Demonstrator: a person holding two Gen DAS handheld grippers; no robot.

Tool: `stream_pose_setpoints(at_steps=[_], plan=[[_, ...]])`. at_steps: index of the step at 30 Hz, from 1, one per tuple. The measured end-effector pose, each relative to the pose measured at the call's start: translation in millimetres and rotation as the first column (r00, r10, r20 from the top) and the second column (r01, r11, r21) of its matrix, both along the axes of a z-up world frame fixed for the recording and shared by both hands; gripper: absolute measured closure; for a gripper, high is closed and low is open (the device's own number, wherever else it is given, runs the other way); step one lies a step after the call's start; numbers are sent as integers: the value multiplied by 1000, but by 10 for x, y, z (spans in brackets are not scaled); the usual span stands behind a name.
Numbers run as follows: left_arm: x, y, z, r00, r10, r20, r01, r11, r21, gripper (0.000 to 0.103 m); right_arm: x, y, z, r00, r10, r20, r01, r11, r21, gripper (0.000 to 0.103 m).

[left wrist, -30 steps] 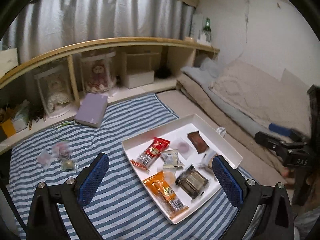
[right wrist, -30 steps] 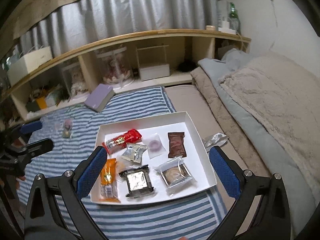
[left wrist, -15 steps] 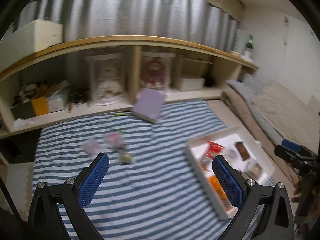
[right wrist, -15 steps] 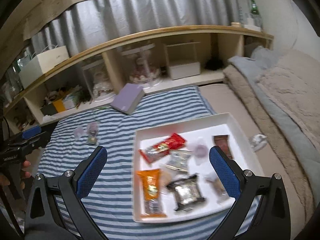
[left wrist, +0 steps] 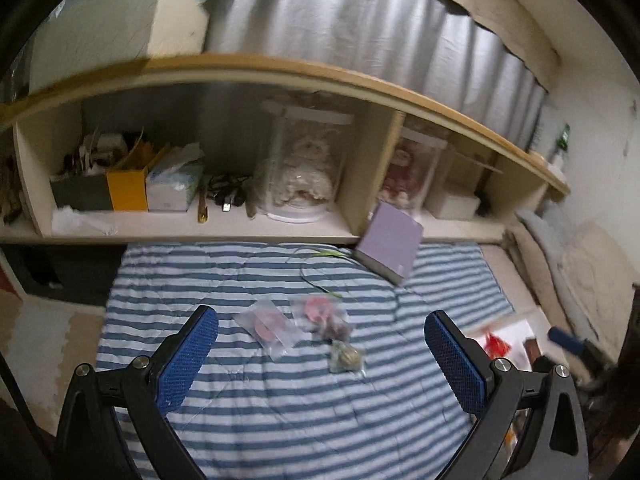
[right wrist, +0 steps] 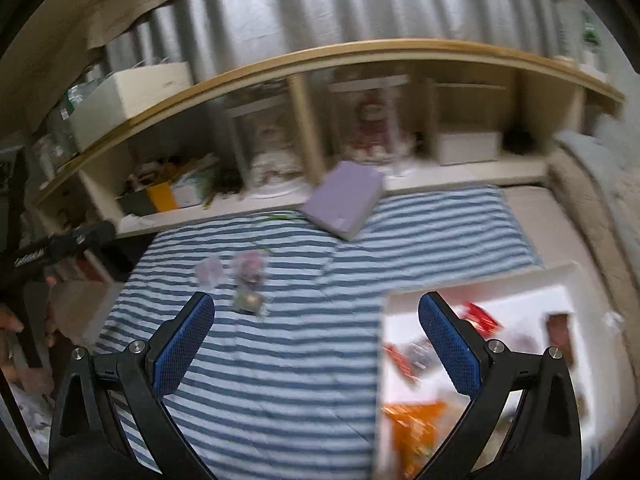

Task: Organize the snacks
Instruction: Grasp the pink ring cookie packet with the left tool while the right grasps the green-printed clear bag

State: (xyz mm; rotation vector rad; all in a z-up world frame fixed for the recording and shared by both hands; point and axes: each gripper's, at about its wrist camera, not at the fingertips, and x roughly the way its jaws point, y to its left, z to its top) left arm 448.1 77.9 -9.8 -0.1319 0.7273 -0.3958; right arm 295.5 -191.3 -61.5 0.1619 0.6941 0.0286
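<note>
The left gripper (left wrist: pixel 322 354) stood with its jaws wide apart and nothing between them, above the striped blanket (left wrist: pixel 280 412). Three loose snack packets lay between and just beyond its fingertips at centre frame: a clear pink-filled packet (left wrist: pixel 267 326), a pink one (left wrist: pixel 322 314) beside it, and a small greenish one (left wrist: pixel 346 357) nearest. The right gripper (right wrist: pixel 316 340) was likewise spread and empty; in its view those packets (right wrist: pixel 248 276) sat upper left of centre, while the white tray (right wrist: pixel 520 284) of blurred snacks filled the lower right, behind its right finger.
</note>
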Motion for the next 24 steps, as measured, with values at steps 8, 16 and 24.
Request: stream_pose_setpoints(at_steps=[8,16,24], plan=[[794,20,-814,987,36,-157,-49,996,-80,3,702,327,-559,971,239,-24,-240,970,-40,5],[1386,-104,-1470,959,105,-262,-154,972,-178,11,1115,697,-1159,857,499,-130,-515,845,-146,26],[1700,-184,-1982,939,165,-303,-241,941,-236,18,1321,947,-1428,763,612,-209,-647,727,-232,39]])
